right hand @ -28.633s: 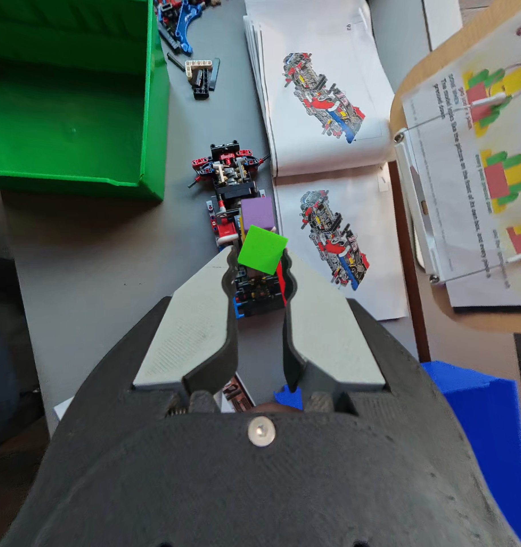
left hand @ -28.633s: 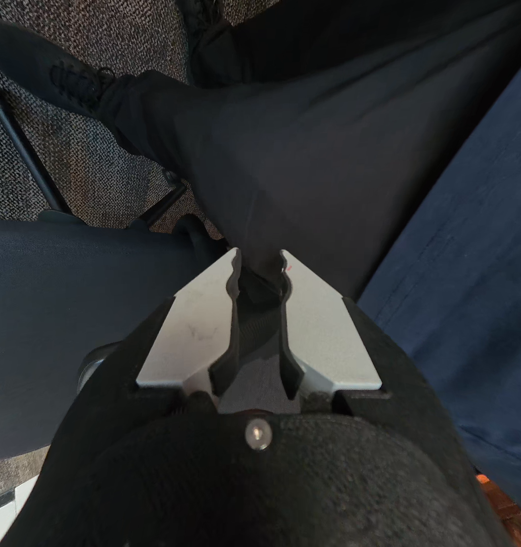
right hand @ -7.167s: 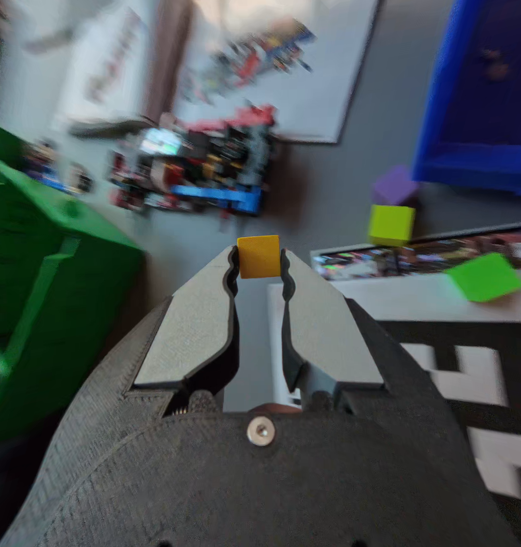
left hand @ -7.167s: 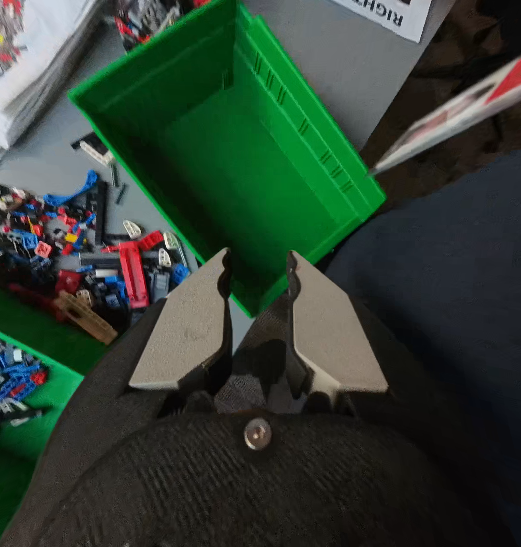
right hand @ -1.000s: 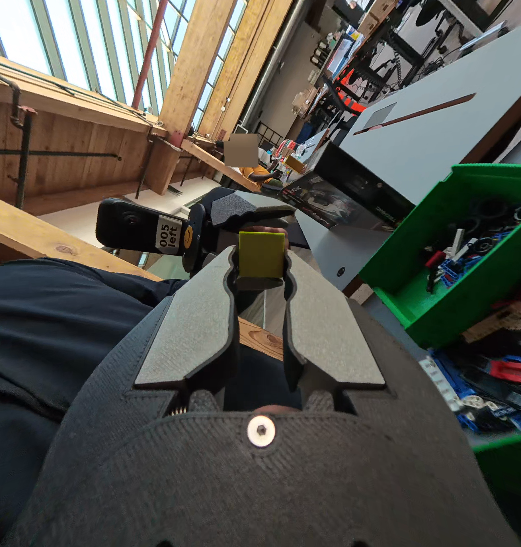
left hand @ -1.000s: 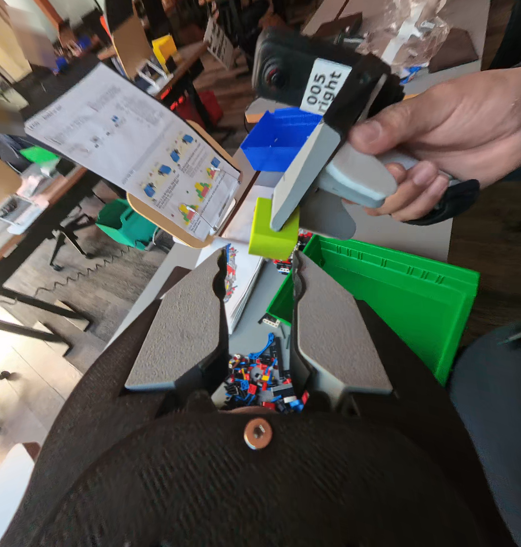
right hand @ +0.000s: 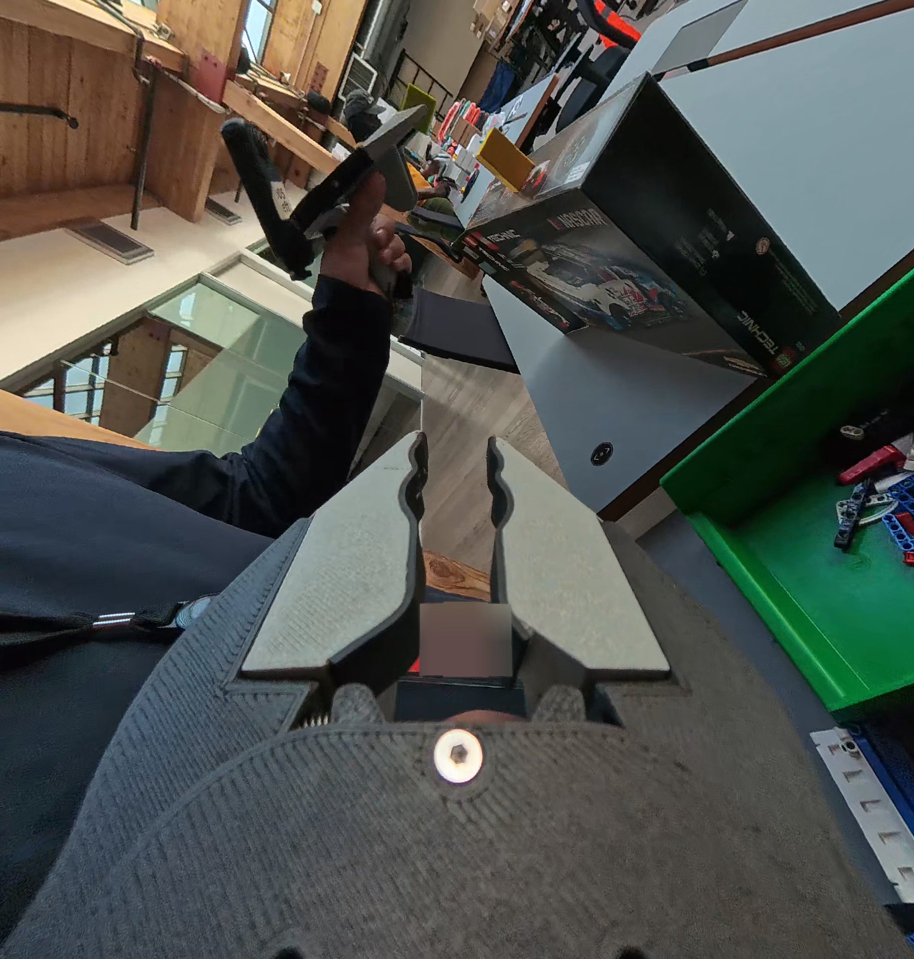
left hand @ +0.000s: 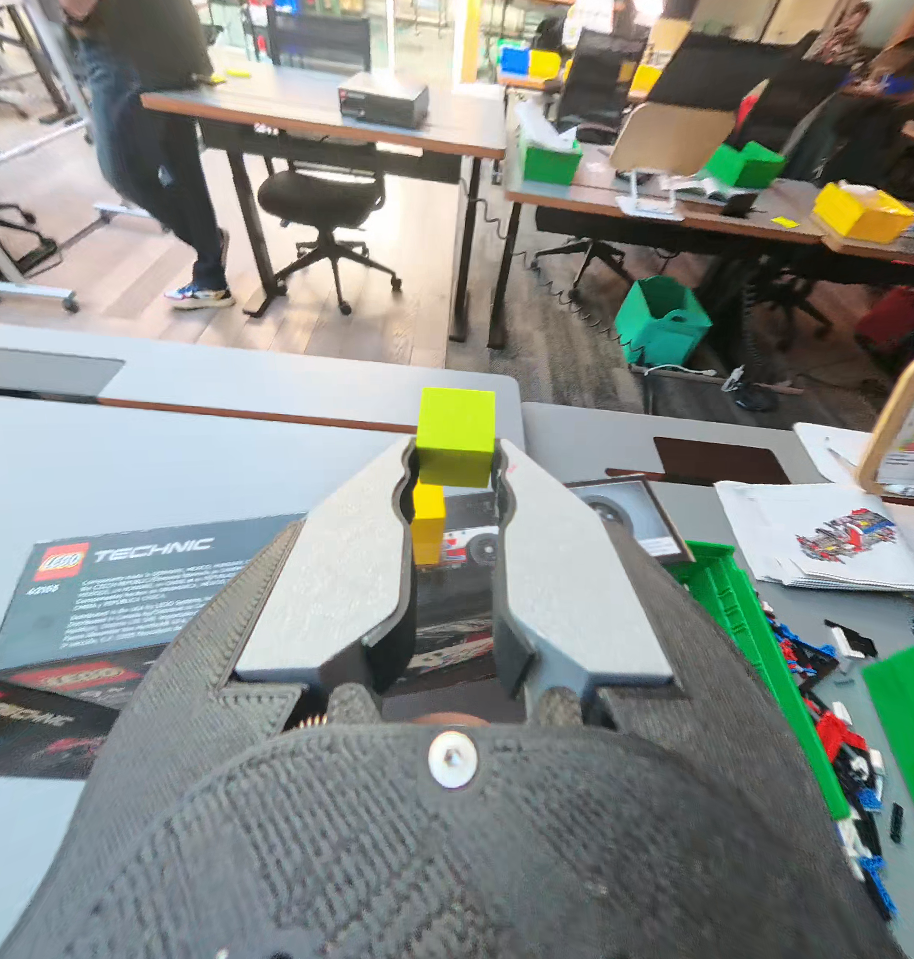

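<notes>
Nearest, the left gripper (left hand: 455,456) pinches a lime-green cube (left hand: 455,439) between both fingertips — held in the air above a dark printed box (left hand: 133,586), where a yellow block (left hand: 428,524) stands. Farther right sits a green bin (left hand: 745,638). The right gripper (right hand: 456,456) is spread, its grasp bare, over the floor.

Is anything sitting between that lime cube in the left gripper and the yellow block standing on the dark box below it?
Nothing visible. The left gripper grips the lime cube by its sides, and the yellow block on the dark box shows just beneath it, with no other object between them.
</notes>
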Available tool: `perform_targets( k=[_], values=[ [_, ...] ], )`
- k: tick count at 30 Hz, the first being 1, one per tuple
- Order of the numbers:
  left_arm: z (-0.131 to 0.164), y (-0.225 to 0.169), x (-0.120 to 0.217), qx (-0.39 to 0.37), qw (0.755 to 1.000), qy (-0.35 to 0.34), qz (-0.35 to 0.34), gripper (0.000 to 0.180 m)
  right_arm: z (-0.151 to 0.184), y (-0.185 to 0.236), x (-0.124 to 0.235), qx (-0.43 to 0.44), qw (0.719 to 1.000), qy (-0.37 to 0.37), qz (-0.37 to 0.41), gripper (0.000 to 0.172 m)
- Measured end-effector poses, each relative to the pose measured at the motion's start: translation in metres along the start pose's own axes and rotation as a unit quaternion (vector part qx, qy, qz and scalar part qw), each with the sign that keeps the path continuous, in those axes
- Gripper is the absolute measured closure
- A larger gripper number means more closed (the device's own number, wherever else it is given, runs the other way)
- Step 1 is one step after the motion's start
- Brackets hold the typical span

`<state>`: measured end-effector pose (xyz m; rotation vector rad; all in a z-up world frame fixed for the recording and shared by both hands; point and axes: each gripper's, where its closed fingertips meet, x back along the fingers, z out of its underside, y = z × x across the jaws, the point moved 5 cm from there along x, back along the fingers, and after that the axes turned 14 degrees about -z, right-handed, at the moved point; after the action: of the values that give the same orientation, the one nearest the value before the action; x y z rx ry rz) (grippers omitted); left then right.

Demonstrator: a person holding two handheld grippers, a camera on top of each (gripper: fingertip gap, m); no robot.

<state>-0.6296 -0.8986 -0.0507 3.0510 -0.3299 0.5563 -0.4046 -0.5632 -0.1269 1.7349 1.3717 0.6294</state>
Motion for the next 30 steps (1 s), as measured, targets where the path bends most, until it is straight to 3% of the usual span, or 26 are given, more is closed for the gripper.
perform_targets(
  k=[8, 30],
  values=[
    [0.013, 0.016, -0.017, 0.02, 0.996, 0.07, -0.046, 0.155, 0.008, -0.008, 0.028, -0.004, 1.0, 0.003, 0.009, 0.152],
    [0.027, 0.009, -0.033, 0.006, 0.995, 0.077, -0.07, 0.154, 0.005, -0.014, 0.056, -0.005, 1.0, -0.006, 0.007, 0.154]
  ],
)
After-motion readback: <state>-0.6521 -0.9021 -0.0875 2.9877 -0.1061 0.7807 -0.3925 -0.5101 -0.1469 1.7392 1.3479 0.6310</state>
